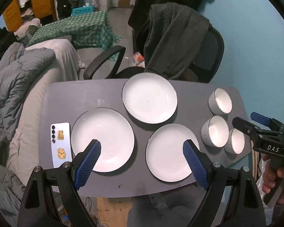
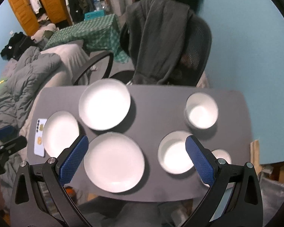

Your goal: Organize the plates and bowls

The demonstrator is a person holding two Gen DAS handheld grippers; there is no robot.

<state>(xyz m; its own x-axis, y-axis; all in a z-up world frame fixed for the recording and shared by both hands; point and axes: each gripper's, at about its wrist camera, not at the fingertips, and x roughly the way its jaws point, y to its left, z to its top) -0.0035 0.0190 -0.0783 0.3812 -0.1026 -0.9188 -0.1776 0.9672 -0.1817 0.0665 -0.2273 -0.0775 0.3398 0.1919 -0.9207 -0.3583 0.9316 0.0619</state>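
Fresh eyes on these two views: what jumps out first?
Three round white plates cluster mid-left on the grey tabletop, with three small white ribbed bowls along its right edge. Open blue-padded left gripper and right gripper hover above, empty.

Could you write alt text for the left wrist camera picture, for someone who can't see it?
Three white plates and three small white bowls sit apart on a grey table, seen from above between the open blue fingers of the left gripper. A phone lies at the table's left edge.
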